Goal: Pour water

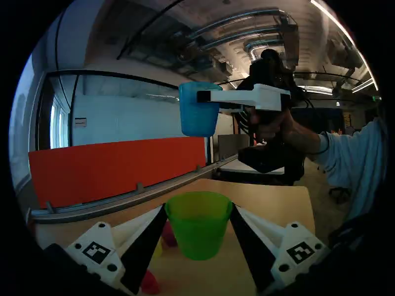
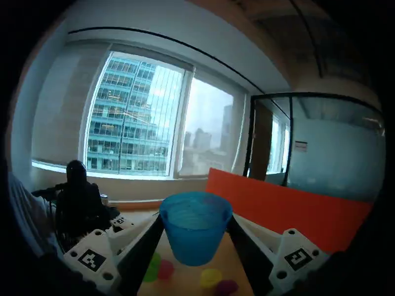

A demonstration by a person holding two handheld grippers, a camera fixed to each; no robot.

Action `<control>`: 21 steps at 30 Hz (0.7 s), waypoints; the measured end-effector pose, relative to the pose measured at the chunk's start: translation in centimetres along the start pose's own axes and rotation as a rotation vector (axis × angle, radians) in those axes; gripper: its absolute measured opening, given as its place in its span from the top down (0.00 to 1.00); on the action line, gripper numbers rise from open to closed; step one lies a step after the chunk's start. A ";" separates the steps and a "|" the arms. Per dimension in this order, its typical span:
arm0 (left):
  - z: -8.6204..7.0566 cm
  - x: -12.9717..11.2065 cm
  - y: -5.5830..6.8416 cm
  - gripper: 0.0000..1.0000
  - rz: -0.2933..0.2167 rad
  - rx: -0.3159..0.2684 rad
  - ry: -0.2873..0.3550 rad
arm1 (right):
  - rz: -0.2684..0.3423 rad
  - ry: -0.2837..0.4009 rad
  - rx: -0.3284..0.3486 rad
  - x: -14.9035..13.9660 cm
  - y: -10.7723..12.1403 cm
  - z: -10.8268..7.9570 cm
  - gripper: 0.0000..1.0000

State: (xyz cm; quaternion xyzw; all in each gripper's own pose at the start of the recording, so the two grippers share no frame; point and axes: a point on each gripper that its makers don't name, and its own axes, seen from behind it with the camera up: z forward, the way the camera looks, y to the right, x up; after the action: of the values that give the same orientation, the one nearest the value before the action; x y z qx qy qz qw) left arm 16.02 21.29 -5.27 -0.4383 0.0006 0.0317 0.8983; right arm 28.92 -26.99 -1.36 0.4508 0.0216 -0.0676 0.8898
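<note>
Wall notice (image 1: 80, 122) illegible; left tongs (image 1: 197, 207): green cup (image 1: 199, 234); right tongs (image 2: 196, 218): blue cup (image 2: 195, 239).

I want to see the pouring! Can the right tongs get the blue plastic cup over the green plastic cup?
Probably yes. In the left gripper view, the right tongs hold the blue plastic cup up above the green plastic cup in the left tongs, with just open air between them.

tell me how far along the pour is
Done: both cups are gripped, green cup in the left gripper, blue cup in the right gripper. In hand: blue cup held upright, higher than the green. Left: tipping it over the green cup.
</note>
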 end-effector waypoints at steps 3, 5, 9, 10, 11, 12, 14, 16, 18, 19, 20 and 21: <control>0.0 0.0 -0.1 0.12 0.000 0.003 0.000 | 0.011 0.002 -0.006 0.0 0.1 -0.2 0.11; -0.1 -0.1 -0.3 0.12 0.000 0.008 -0.001 | 0.008 -0.001 -0.015 -0.3 0.3 -0.3 0.11; -0.3 -0.3 -0.7 0.12 0.000 0.019 -0.002 | 0.004 -0.013 -0.024 -1.1 0.5 -0.8 0.11; -0.4 -0.3 -0.8 0.12 0.000 0.023 -0.003 | 0.004 -0.018 -0.027 -1.4 0.6 -0.9 0.11; -0.5 -0.4 -1.0 0.12 0.000 0.027 -0.003 | 0.004 -0.023 -0.030 -1.7 0.7 -1.1 0.11; -0.6 -0.5 -1.1 0.12 -0.001 0.030 -0.004 | 0.004 -0.027 -0.033 -2.0 0.8 -1.2 0.11; -0.7 -0.6 -1.3 0.12 -0.002 0.036 -0.003 | 0.005 -0.036 -0.039 -2.6 1.0 -1.5 0.11; -0.9 -0.6 -1.5 0.12 -0.003 0.041 -0.003 | 0.006 -0.040 -0.043 -3.1 1.1 -1.8 0.11; -1.1 -0.6 -1.7 0.12 -0.002 0.045 -0.004 | 0.006 -0.043 -0.045 -3.6 1.3 -2.2 0.11; -1.2 -0.7 -1.8 0.12 -0.001 0.048 -0.004 | 0.005 -0.046 -0.047 -3.8 1.4 -2.4 0.11; -1.3 -0.7 -1.9 0.12 0.001 0.051 -0.006 | 0.004 -0.048 -0.051 -4.1 1.6 -2.6 0.11; -1.4 -0.8 -1.9 0.12 0.002 0.054 -0.007 | 0.003 -0.051 -0.054 -4.4 1.8 -2.8 0.11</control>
State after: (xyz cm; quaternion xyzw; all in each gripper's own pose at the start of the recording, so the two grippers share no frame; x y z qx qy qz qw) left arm 15.38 18.95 -4.58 -0.4136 -0.0010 0.0340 0.9098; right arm 24.86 -23.26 -1.16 0.4248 0.0001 -0.0773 0.9020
